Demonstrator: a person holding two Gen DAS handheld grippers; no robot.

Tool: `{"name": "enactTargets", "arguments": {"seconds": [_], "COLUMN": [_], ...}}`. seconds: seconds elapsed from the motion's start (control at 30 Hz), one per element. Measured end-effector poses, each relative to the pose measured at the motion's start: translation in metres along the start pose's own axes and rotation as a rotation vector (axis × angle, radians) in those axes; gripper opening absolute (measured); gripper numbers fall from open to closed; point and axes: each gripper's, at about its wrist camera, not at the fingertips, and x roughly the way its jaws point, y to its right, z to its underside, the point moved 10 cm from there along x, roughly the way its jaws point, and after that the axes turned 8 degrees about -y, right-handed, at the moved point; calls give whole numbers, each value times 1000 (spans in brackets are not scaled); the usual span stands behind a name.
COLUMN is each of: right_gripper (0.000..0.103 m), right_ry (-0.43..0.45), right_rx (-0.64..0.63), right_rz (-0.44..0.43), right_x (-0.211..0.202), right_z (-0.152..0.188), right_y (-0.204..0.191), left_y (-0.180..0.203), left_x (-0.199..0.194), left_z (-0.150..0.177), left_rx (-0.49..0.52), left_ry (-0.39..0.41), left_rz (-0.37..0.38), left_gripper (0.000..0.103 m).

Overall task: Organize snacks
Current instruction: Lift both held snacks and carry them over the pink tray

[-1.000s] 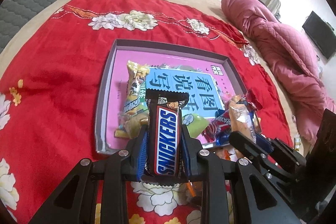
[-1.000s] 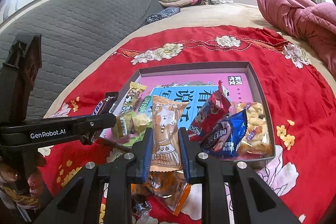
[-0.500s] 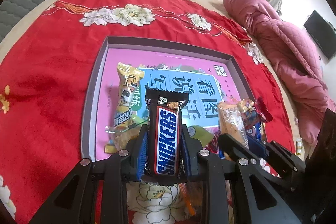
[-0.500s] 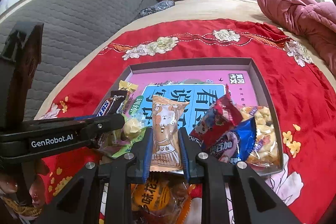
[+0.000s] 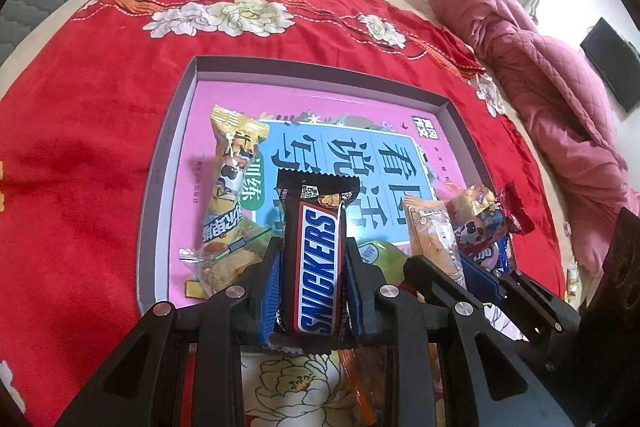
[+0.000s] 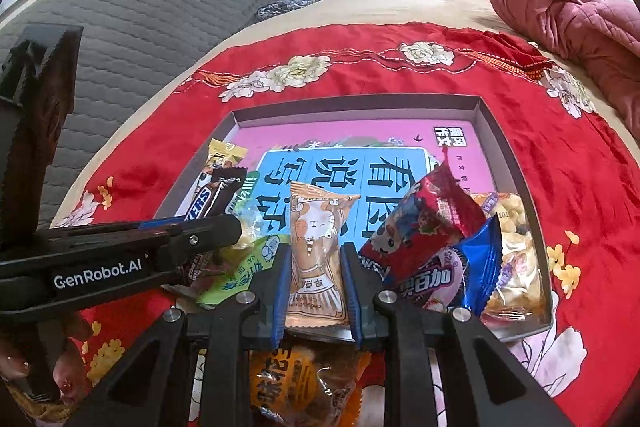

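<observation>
My left gripper [image 5: 313, 254] is shut on a dark Snickers bar [image 5: 318, 259] and holds it above the near left part of a shallow grey tray [image 5: 168, 163] with a pink and blue printed floor. My right gripper [image 6: 314, 263] is shut on an orange snack packet with a cat picture [image 6: 318, 247] over the tray's [image 6: 508, 163] near edge. In the right wrist view the left gripper [image 6: 216, 231] comes in from the left with the Snickers bar [image 6: 208, 199]. A yellow packet [image 5: 230, 195] lies in the tray's left side.
Red [image 6: 424, 223], blue [image 6: 472, 275] and clear puffed-snack [image 6: 512, 259] packets lie in the tray's right corner. An orange packet [image 6: 304, 383] lies on the red flowered blanket [image 5: 80, 147] in front of the tray. A pink quilt [image 5: 552, 99] is bunched at the right, a grey headboard [image 6: 132, 23] at the left.
Both grippers have come lower and forward over the tray with their snacks; the tray looks larger and nearer. Both grips are unchanged.
</observation>
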Motion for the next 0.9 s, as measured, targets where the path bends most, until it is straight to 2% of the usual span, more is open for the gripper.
{"name": "enactTargets", "arguments": {"seconds": [0.9], "right_gripper": [26], "right_ry": [12], "right_rx": [0], "right_rz": [25], "right_x": [-3], "right_z": [-1], "right_y": [2], "left_y": [-2], "left_x": [4], "left_z": [1], "left_rx": [-32], "left_ry": [-13], "left_rz": [39], "left_gripper": [31]}}
